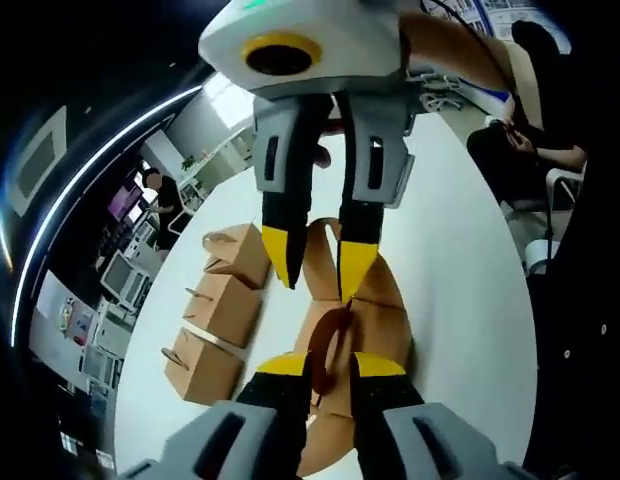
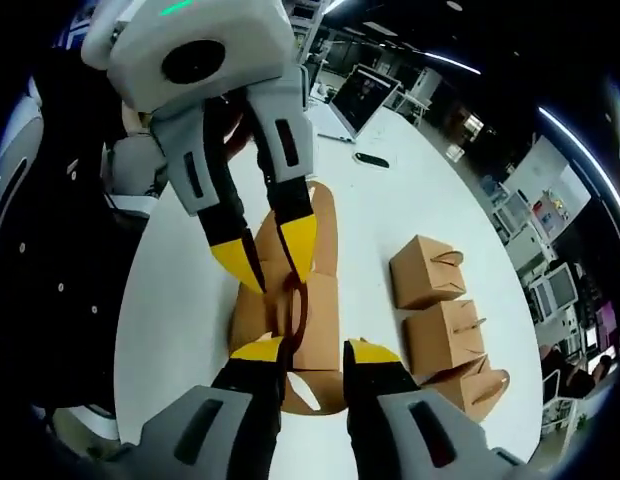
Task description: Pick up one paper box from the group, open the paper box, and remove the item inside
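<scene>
Left gripper view: both grippers' yellow-tipped fingers (image 1: 362,365) nose to nose, narrowly parted, astride the opened paper box (image 1: 355,320) flaps.

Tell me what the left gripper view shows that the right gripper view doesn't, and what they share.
Left gripper view alone: a seated person at the table's far edge, and shelving with monitors.

Right gripper view alone: an open laptop and a dark phone-like object on the white table.

Both: the opened paper box between the two grippers' yellow-tipped fingers, and three closed boxes in a row.
</scene>
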A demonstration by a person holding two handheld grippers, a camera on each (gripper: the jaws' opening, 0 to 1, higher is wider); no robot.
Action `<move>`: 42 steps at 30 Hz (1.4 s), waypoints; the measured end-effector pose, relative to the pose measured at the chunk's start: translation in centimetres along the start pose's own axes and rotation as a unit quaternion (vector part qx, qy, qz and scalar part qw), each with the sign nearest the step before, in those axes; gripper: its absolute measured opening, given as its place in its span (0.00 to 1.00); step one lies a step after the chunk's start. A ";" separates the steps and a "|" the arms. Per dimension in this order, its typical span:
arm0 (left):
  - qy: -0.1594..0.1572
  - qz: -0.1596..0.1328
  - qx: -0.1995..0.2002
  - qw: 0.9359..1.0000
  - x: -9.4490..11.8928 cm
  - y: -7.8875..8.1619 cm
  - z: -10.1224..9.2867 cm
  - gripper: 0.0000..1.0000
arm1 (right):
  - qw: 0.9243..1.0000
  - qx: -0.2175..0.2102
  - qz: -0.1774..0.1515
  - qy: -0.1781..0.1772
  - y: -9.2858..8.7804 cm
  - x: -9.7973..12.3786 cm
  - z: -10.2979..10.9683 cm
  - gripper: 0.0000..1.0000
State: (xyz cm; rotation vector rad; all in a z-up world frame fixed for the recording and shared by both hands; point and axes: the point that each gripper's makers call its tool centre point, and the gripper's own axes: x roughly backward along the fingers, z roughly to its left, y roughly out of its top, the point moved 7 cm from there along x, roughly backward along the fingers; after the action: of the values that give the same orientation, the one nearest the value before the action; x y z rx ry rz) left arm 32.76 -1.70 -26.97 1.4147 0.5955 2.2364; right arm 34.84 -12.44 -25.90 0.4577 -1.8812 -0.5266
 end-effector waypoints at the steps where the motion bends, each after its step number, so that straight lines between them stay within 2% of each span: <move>1: -0.002 0.001 -0.001 1.000 -0.2 0.0 0.0 0.17 | 1.000 -0.001 0.000 0.001 0.0 0.0 0.0 0.23; 3: -0.003 0.005 -0.003 1.000 -0.4 -0.2 0.2 0.16 | 1.000 -0.002 0.001 0.003 0.0 -0.1 0.1 0.23; 7: -0.002 0.004 -0.001 1.000 -0.4 -0.1 0.5 0.08 | 1.000 -0.005 0.003 0.009 -0.1 -0.2 0.2 0.23; 17: 0.007 0.012 -0.009 1.000 -0.7 -0.2 0.6 0.04 | 1.000 -0.010 0.004 0.015 0.1 -0.4 -0.1 0.21; 24: 0.000 0.003 0.009 1.000 0.2 -0.1 0.5 0.04 | 1.000 -0.010 0.006 0.014 0.1 0.0 0.0 0.21; 30: 0.004 -0.012 0.021 1.000 2.6 0.0 0.2 0.07 | 1.000 -0.006 0.003 0.010 0.8 1.4 0.6 0.21; 36: 0.015 -0.003 0.019 1.000 4.8 -0.5 -0.7 0.11 | 1.000 -0.003 -0.002 0.008 1.6 3.1 1.5 0.21; 38: 0.016 0.000 0.018 1.000 4.9 -0.5 -0.9 0.15 | 1.000 0.000 0.003 0.011 1.8 3.0 1.4 0.21; 42: 0.016 0.007 0.018 1.000 4.5 -0.2 -1.1 0.16 | 1.000 -0.001 0.016 0.021 2.8 1.8 0.5 0.20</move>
State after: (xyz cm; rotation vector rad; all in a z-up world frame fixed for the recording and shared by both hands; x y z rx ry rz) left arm 30.02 0.89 -24.24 1.4068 0.6403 2.2745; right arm 33.60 -11.07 -23.11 0.4329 -1.8441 -0.4930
